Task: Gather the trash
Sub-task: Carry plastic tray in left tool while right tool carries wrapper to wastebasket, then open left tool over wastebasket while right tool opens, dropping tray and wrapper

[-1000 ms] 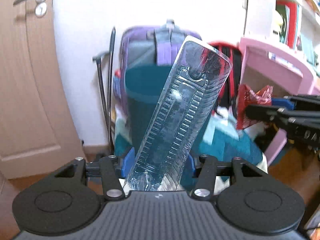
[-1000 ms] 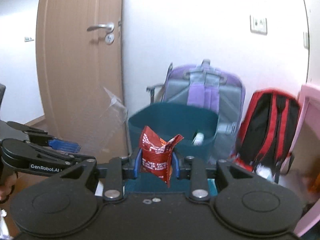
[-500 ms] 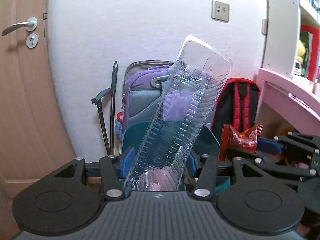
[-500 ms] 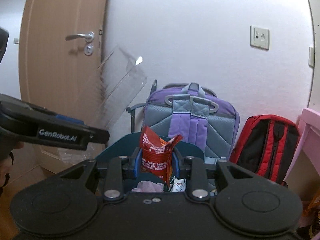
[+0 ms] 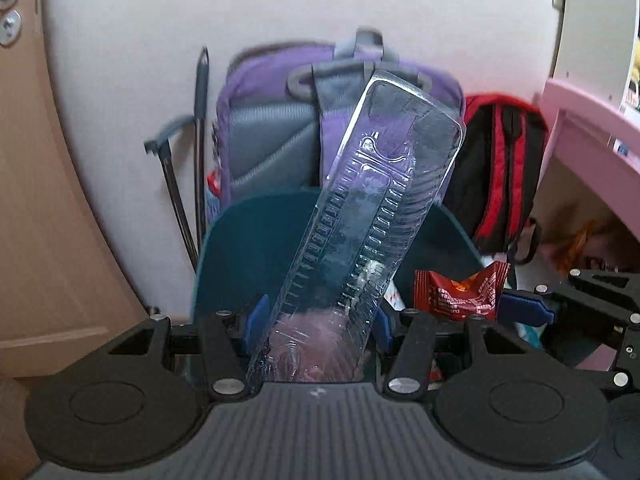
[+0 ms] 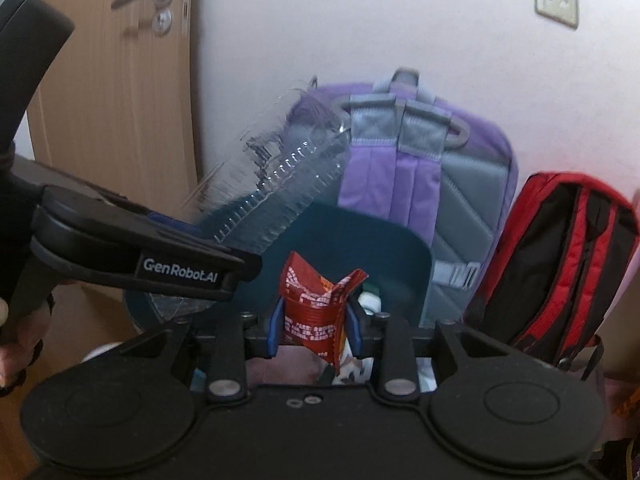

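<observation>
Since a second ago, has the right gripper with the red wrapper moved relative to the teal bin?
Yes. The right gripper has closed in: the red wrapper now sits over the teal bin opening, with the purple backpack looming larger.

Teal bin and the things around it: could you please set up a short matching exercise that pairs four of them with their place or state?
Things:
1. clear plastic tray
2. red snack wrapper
3. purple backpack
4. red backpack

Places or states:
A. leaning on the wall directly behind the teal bin
B. clamped in the left gripper
C. beside the bin, nearer the pink desk
D. clamped in the right gripper

Pairs: 1-B, 2-D, 3-A, 4-C
</observation>
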A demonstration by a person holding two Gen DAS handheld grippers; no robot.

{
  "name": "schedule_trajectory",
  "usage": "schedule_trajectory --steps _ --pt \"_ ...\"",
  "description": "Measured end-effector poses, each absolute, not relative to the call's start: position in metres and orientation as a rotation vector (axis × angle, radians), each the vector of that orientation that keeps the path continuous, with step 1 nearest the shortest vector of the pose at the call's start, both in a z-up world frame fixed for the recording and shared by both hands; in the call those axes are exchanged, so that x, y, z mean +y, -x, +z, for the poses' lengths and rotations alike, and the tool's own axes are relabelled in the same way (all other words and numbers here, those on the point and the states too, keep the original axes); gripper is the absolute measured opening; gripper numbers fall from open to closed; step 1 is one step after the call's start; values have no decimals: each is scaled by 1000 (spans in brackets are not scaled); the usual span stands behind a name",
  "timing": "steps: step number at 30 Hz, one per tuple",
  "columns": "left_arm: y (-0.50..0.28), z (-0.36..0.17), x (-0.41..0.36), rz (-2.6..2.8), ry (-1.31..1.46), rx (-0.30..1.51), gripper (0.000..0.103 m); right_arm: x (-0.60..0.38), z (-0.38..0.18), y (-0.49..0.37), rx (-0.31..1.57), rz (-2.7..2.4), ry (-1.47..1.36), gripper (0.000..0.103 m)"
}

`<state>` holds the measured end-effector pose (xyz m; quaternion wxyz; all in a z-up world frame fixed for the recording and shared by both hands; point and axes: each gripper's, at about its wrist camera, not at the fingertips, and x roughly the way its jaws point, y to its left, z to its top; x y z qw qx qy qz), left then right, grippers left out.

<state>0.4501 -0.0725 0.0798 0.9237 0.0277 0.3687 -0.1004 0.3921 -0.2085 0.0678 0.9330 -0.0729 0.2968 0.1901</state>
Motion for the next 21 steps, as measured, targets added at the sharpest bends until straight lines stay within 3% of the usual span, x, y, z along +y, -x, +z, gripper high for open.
schedule_trajectory --steps 9,12,16,21 --pt "-464 61 -74 -182 -76 900 60 -211 59 -396 667 400 127 33" --pt "-463 62 -75 -168 -79 900 72 -213 61 -396 664 399 127 34" --pt "-455 69 -73 -185 -52 882 72 -217 67 -392 652 394 120 37" --pt "-438 81 -70 -187 -37 835 81 -223 79 -376 616 398 105 40"
